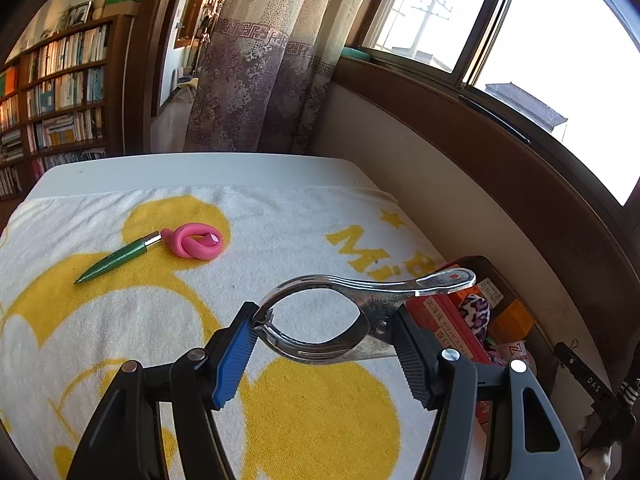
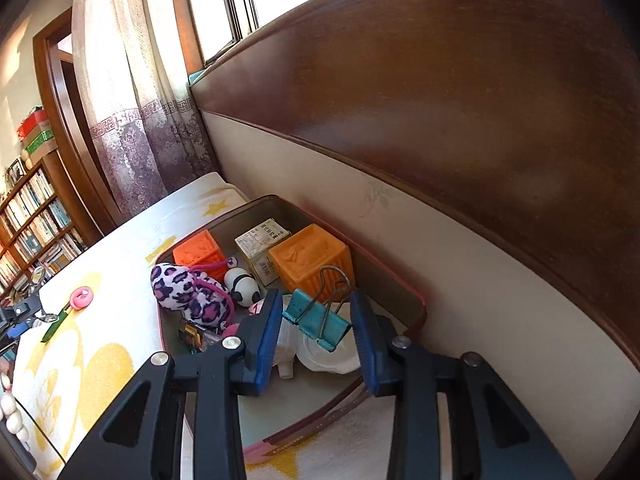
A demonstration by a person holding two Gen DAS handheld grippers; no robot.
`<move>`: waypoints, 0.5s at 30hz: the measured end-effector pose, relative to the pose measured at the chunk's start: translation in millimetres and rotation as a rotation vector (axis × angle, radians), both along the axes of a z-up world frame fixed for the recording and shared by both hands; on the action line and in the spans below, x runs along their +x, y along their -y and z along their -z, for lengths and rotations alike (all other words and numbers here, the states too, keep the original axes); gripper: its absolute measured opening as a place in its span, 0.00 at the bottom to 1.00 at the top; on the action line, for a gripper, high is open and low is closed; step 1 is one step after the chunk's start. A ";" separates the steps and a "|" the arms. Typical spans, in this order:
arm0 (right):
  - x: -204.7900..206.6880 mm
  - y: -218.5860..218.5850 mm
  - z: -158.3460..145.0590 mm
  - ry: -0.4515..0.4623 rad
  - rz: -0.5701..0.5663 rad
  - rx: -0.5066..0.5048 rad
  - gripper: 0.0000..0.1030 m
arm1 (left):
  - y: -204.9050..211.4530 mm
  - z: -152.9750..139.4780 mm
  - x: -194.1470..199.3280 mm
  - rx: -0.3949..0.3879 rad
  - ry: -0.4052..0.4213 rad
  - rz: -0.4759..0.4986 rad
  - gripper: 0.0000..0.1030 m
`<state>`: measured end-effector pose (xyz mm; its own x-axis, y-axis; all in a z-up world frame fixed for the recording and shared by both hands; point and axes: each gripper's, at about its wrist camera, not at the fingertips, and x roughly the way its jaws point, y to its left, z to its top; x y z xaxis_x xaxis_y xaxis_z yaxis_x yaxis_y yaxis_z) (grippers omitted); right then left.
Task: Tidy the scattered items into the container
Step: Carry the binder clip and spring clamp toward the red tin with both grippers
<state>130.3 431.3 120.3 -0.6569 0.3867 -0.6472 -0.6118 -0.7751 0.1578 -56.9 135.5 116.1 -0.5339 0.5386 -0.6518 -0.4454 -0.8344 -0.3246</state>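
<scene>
The left gripper [image 1: 326, 344] is holding a large metal spring clamp [image 1: 344, 320] crosswise, its fingers [image 1: 236, 354] pressing on the clamp's ring-shaped jaw end from either side while the clamp's flat handle is sticking out to the right, over the near edge of the container [image 1: 486, 264]. Below it, a white towel with yellow duck shapes [image 1: 160, 312] is covering the tabletop [image 1: 200, 168], and a green pen with a knotted pink top [image 1: 152, 250] is lying on the towel well to the left, apart from everything else. The right gripper [image 2: 318, 320] is hanging over the container [image 2: 416, 312] — a shallow rectangular tin sitting at the towel's edge, close to the wall — and its fingers [image 2: 268, 340] are clamping a teal binder clip [image 2: 316, 320], whose wire handles are pointing away toward the far side. Inside the tin, two orange embossed cubes [image 2: 312, 260] are standing on the far side, a small printed box [image 2: 262, 240] is lying between them, a pink-and-purple leopard plush [image 2: 188, 292] is resting against the left wall, and a little panda figure [image 2: 242, 286] is sitting just beside it. Something white and crumpled [image 2: 332, 356] is lying directly under the binder clip — what it is, I cannot tell.
</scene>
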 end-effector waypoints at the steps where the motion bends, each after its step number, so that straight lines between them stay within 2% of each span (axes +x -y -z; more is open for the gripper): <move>1: 0.5 -1.8 1.2 0.000 0.001 -0.003 0.38 | -0.9 0.1 1.9 0.000 0.000 0.003 0.66; 7: 3.4 -8.8 1.9 -0.015 -0.002 -0.010 0.38 | -9.4 5.6 8.0 0.006 0.028 0.016 0.66; 9: 4.8 -11.4 1.6 -0.026 -0.007 -0.022 0.44 | -12.9 8.9 9.4 0.008 0.045 0.024 0.66; 12: 7.6 -13.0 0.4 -0.044 -0.005 -0.021 0.59 | -18.9 11.3 12.5 0.002 0.050 0.033 0.66; 15: 10.3 -14.0 -1.2 -0.059 -0.006 -0.026 0.61 | -24.0 11.5 15.6 -0.003 0.050 0.042 0.66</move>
<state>140.6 445.3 121.5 -0.6968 0.3660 -0.6169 -0.5958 -0.7742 0.2136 -41.2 159.5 104.6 -0.4779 0.5579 -0.6784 -0.4630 -0.8164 -0.3451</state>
